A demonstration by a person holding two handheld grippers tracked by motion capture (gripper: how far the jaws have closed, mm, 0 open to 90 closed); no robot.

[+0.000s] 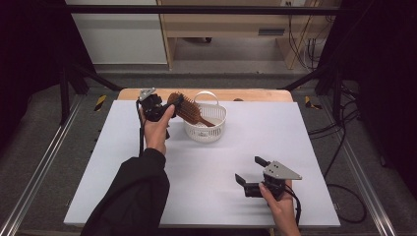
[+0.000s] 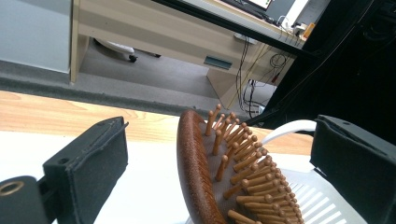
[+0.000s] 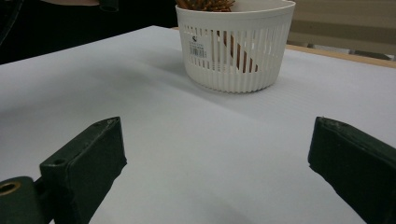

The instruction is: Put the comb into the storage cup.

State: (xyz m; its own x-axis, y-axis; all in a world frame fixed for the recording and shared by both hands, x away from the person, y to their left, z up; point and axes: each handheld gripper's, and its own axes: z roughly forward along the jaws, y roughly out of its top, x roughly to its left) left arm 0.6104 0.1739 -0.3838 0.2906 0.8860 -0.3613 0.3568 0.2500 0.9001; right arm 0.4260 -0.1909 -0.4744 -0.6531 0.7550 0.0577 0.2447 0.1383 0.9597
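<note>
Wooden hairbrush (image 1: 189, 109) leaning handle-down in white basket (image 1: 216, 132), head lying between the wide-open left gripper (image 1: 164, 105); right gripper (image 1: 251, 170) idling open; light basket risking tipping if nudged.

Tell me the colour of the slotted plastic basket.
White slotted plastic basket; clearest in the right gripper view.

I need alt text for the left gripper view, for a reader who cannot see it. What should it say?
A brown hairbrush with wooden pins stands between the two open black jaws of the left gripper, touching neither, its lower end inside a white basket. Behind it are the white table, a wooden edge, grey floor and a desk with cables.
</note>
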